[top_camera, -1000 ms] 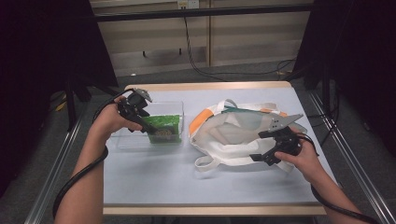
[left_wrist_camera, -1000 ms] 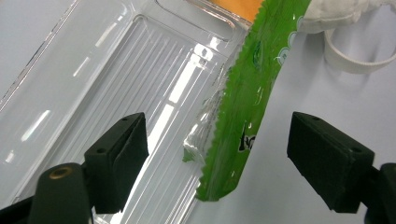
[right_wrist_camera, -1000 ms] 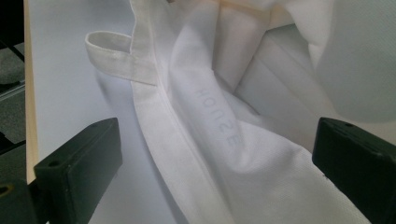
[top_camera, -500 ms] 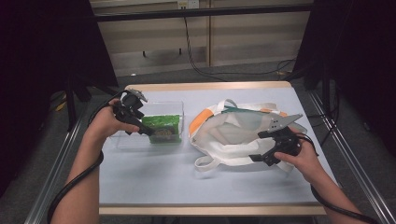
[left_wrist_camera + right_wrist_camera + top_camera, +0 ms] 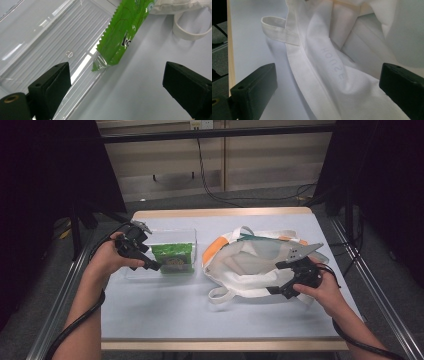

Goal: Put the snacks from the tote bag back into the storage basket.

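Note:
A green snack packet point(image 5: 172, 256) point(image 5: 125, 32) lies in a clear plastic tray point(image 5: 170, 237) point(image 5: 62, 32) at the table's left. My left gripper point(image 5: 152, 266) point(image 5: 117, 67) hovers at the tray's front left, just short of the packet's corner. Its jaws have just been opening and stand wide with nothing between them. A white tote bag point(image 5: 250, 260) point(image 5: 342, 50) with orange trim lies to the right. My right gripper point(image 5: 277, 277) point(image 5: 327, 67) is open over the bag's near edge, with cloth below the jaws but not pinched.
The bag's loop handle point(image 5: 220, 292) point(image 5: 277, 30) trails onto the pale blue table point(image 5: 175, 315) toward the front. Metal rails run along both table sides. Dark cables hang behind the far edge.
My left gripper has drawn back to the left, away from the green packet, and its jaws stand wider. The right hand and the bag have not moved.

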Motion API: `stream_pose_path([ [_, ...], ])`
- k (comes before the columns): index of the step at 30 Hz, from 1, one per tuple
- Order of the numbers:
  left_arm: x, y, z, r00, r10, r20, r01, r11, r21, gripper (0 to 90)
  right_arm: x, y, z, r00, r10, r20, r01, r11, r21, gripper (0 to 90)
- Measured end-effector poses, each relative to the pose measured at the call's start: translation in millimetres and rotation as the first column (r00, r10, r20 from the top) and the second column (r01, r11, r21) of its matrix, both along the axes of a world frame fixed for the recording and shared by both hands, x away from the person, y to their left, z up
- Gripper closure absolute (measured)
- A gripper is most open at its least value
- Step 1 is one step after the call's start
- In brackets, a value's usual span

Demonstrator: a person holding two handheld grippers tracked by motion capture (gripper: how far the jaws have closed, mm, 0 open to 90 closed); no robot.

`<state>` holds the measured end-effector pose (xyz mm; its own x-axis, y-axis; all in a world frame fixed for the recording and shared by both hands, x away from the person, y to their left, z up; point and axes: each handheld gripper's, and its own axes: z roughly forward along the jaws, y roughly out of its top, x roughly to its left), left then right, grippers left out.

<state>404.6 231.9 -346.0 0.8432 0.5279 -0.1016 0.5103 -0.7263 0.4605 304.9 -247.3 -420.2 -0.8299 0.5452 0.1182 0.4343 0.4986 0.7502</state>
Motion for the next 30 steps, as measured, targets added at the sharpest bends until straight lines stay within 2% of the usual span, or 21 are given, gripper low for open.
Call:
stream_pose_path([
  [1,-1.9,-0.1,-1.1,0.9998,0.019,0.002,-0.019,0.9996,-0.021,8.0,0.0,0.1,0.2,1.0,0.001,0.001,-0.001,1.0,0.003,0.9],
  [2,-2.3,1.1,-0.4,1.0,0.002,-0.002,-0.002,0.9999,-0.012,8.0,-0.1,0.4,0.4,1.0,0.002,0.002,-0.002,1.0,0.008,0.9],
  [3,-4.2,0.9,-1.1,0.9999,0.012,0.003,-0.012,0.9996,-0.025,8.0,-0.2,0.5,0.4,1.0,0.004,0.002,-0.004,1.0,0.009,0.9],
  [4,-3.2,2.8,0.1,0.9998,-0.019,0.007,0.019,0.9998,0.001,8.0,-0.3,0.7,0.4,1.0,0.002,0.001,-0.002,1.0,0.008,0.9],
  [5,-6.2,1.6,-1.2,0.9999,0.014,0.003,-0.014,0.9996,-0.025,8.0,-0.4,0.7,0.4,1.0,0.002,0.001,-0.002,1.0,0.008,0.9],
  [6,-5.8,3.3,-0.4,1.0,-0.007,0.005,0.007,0.9999,-0.015,8.0,-0.5,0.6,0.3,1.0,0.005,0.003,-0.005,0.9999,0.011,0.9],
  [8,-7.6,4.5,-0.6,0.9999,-0.012,0.009,0.012,0.9999,-0.01,8.0,-0.8,0.6,0.1,1.0,0.004,0.005,-0.004,0.9999,0.011,1.0],
  [9,-9.7,4.6,-1.6,1.0,0.002,0.006,-0.002,0.9996,-0.029,8.0,-1.1,0.4,0.1,1.0,0.004,0.004,-0.004,0.9999,0.013,1.0],
  [12,-13.3,7.7,-2.3,0.9998,-0.01,0.016,0.01,0.9996,-0.025,8.0,-1.9,0.0,-0.1,1.0,0.007,0.003,-0.007,0.9998,0.017,1.2],
  [17,-19.2,11.0,-4.2,0.9997,0.001,0.025,0.0,0.9988,-0.049,8.0,-2.7,-0.2,-0.4,1.0,0.007,0.001,-0.007,0.9997,0.024,1.2],
  [22,-25.8,11.4,-9.5,0.9997,0.005,0.022,-0.004,0.998,-0.064,8.0,-4.9,2.0,-0.1,0.9997,0.022,0.007,-0.022,0.9994,0.027,1.4],
  [23,-26.4,12.6,-9.8,0.9996,-0.008,0.027,0.01,0.9985,-0.053,8.0,-5.2,2.3,0.1,0.9997,0.024,0.007,-0.024,0.9993,0.028,1.3],
  [25,-30.8,13.5,-11.5,0.9996,0.002,0.029,0.0,0.9986,-0.053,8.0,-5.7,2.6,0.5,0.9995,0.031,0.011,-0.031,0.999,0.031,1.3],
  [30,-39.7,13.6,-19.1,0.9997,-0.002,0.025,0.004,0.9972,-0.075,8.0,-7.4,3.1,-0.4,0.9995,0.031,0.008,-0.031,0.999,0.031,1.4],
])
